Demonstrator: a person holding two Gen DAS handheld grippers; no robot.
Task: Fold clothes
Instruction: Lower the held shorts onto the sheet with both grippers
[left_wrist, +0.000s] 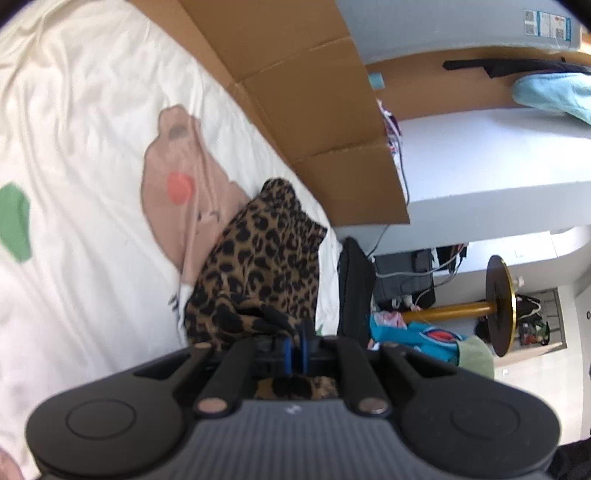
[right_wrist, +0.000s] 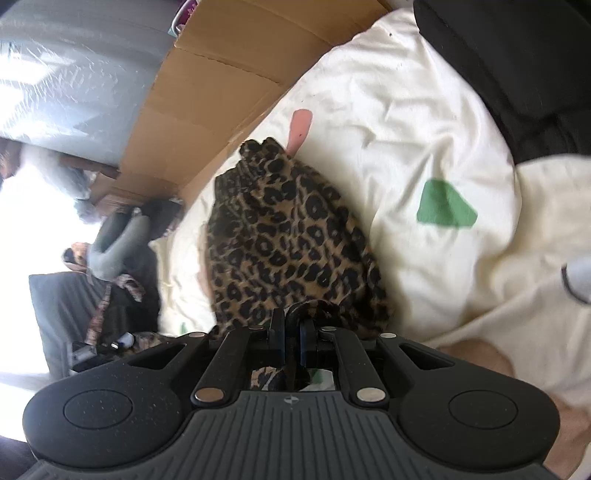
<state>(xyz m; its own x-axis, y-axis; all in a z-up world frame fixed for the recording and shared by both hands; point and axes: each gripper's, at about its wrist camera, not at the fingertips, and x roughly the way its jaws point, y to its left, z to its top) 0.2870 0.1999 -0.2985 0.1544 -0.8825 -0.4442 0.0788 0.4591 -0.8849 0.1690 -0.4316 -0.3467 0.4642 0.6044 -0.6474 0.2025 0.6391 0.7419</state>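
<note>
- Evidently clamped together: left gripper (left_wrist: 295, 349) and right gripper (right_wrist: 291, 332), each pinching leopard-print garment (left_wrist: 258, 266) edge.
- Draped toward 12 o'clock over cream bedsheet (left_wrist: 81, 110), likely for folding.

1 leopard garment (left_wrist: 258, 254), 2 claws (left_wrist: 295, 341)

Left gripper (left_wrist: 295, 345) jaws closed, pinching leopard-print garment (left_wrist: 258, 258); right gripper (right_wrist: 293, 332) likewise clamped on it.
</note>
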